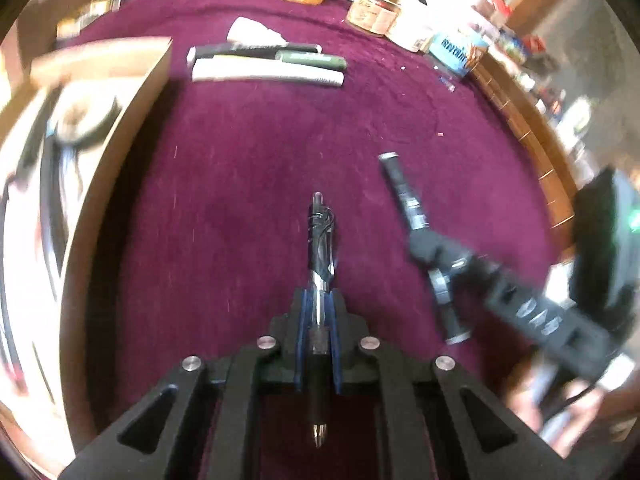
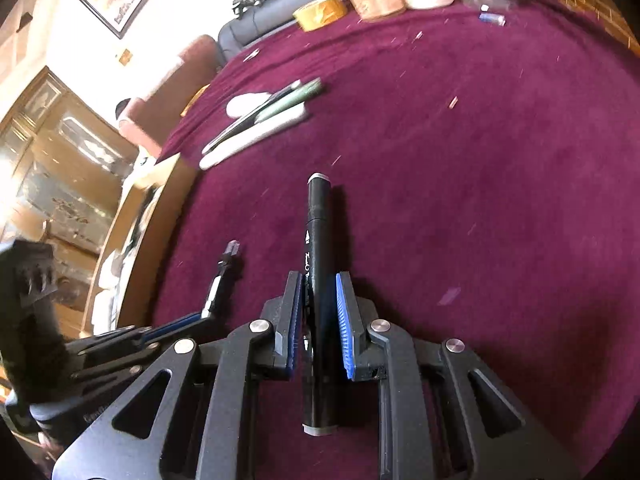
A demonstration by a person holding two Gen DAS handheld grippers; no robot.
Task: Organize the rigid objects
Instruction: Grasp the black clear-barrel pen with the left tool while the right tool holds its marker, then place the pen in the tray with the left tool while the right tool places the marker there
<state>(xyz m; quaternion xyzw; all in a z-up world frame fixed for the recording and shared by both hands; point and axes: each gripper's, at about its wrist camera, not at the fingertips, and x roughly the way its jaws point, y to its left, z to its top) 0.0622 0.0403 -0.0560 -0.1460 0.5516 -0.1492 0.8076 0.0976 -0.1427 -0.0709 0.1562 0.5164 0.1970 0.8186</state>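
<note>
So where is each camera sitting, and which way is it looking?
Left wrist: rides on the left gripper, looking forward along its fingers over the maroon table; its jaws clamp a pen, and the right gripper shows alongside.
Right wrist: rides on the right gripper, looking forward along its fingers; a black marker sits between the jaws, left gripper at lower left.
Shared: the row of pens and the cardboard box.

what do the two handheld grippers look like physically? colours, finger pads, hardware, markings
Both match: matte black plastic bodies with triangular cutouts in the linkage arms and round silver pivot pins. The left gripper has dark blue pads lining its fingers; the right gripper has brighter blue ribbed pads. From the left view, the right gripper's housing shows cut-out lettering, too blurred to read. No cables or sleeves clearly visible.
</note>
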